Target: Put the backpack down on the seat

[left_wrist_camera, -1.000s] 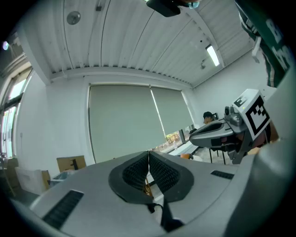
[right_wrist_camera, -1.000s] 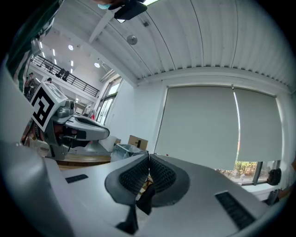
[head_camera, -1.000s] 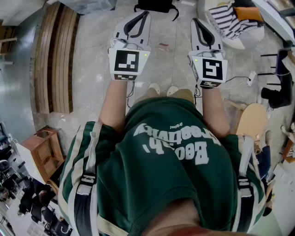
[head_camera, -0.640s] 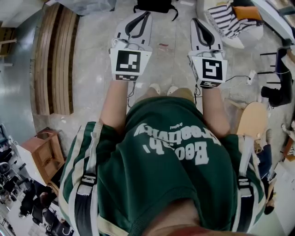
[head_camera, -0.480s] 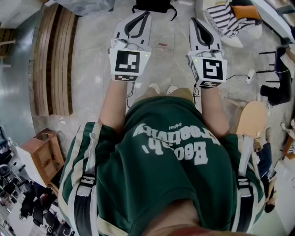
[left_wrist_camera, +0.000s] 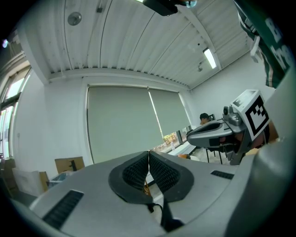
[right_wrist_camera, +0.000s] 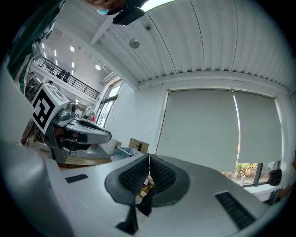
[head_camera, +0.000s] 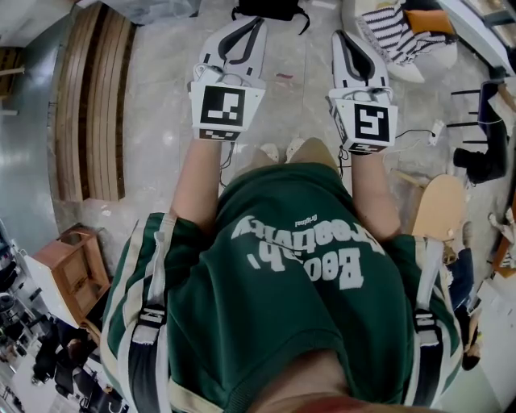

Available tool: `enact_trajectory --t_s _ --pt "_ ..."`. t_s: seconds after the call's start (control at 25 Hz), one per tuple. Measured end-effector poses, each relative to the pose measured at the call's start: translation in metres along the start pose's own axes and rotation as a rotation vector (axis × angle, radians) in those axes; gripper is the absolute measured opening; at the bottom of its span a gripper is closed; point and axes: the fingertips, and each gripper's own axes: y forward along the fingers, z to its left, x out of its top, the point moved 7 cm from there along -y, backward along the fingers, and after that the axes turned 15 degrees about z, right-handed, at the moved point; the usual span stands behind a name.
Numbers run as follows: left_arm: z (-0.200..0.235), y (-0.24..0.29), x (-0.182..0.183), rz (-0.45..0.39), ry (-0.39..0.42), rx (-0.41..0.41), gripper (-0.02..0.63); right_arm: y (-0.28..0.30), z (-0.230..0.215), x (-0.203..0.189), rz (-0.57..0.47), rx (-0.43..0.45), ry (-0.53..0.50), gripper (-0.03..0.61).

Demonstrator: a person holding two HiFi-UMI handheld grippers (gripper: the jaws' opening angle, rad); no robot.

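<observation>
Since a sec ago my shoes point(head_camera: 270, 152) have edged fwd between my arms and more of the tan trouser leg point(head_camera: 318, 153) shows; both tools sit a touch higher in the head view, otherwise same pose.

Far left, a slatted wooden bench point(head_camera: 97, 105) stands on the marble floor point(head_camera: 165, 121), w/ a small wooden box point(head_camera: 74, 262) at lower left. My green jersey point(head_camera: 282, 282) fills the bottom of the view.

The left tool point(head_camera: 248, 26) is held out in front of me, pointing fwd, its marker cube point(head_camera: 222, 111) facing up. Its own view shows the ribbed pads point(left_wrist_camera: 136, 171) pressed together w/ nothing btwn them: closed & empty.

The black backpack point(head_camera: 272, 8) lies on the floor at the top edge of the head view, ahead of me, roughly btwn the two tools' lines & apart from both. Only part of it is in frame.

The right tool point(head_camera: 345, 36) runs parallel to the left one, also out front. Its pads point(right_wrist_camera: 136, 175) meet tip to tip, nothing held.

Right of it is a white chair point(head_camera: 411, 71) w/ a striped cloth point(head_camera: 395, 32) & an orange cushion point(head_camera: 431, 22), near the backpack. At lower right, a round wooden seat point(head_camera: 439, 211) sits just beside my right arm. The backpack is on neither.
</observation>
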Motion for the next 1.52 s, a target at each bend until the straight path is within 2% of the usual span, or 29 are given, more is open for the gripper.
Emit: enact_trajectory --t_s 0.32,0.44,0.56,1.16,1.36,1.52 --pt "0.012 0.026 -0.001 0.012 0.015 -0.008 0.018 0.033 -0.011 0.003 -0.009 0.021 0.001 0.035" --pt "0.024 0.049 0.0 0.009 -0.011 -0.016 0.018 0.06 -0.022 0.003 -0.011 0.036 0.008 0.035" --pt "0.037 0.084 0.001 0.013 -0.035 -0.015 0.018 0.098 -0.039 0.002 -0.017 0.058 0.012 0.035" --pt "0.105 0.308 0.047 0.087 0.004 0.047 0.018 0.311 -0.185 0.025 -0.07 0.155 0.052 0.035" --pt "0.118 0.362 0.059 0.107 0.009 0.054 0.018 0.353 -0.218 0.023 -0.068 0.173 0.071 0.035" --pt "0.115 0.391 0.065 0.121 0.042 0.034 0.018 0.367 -0.239 0.017 -0.061 0.172 0.089 0.035"
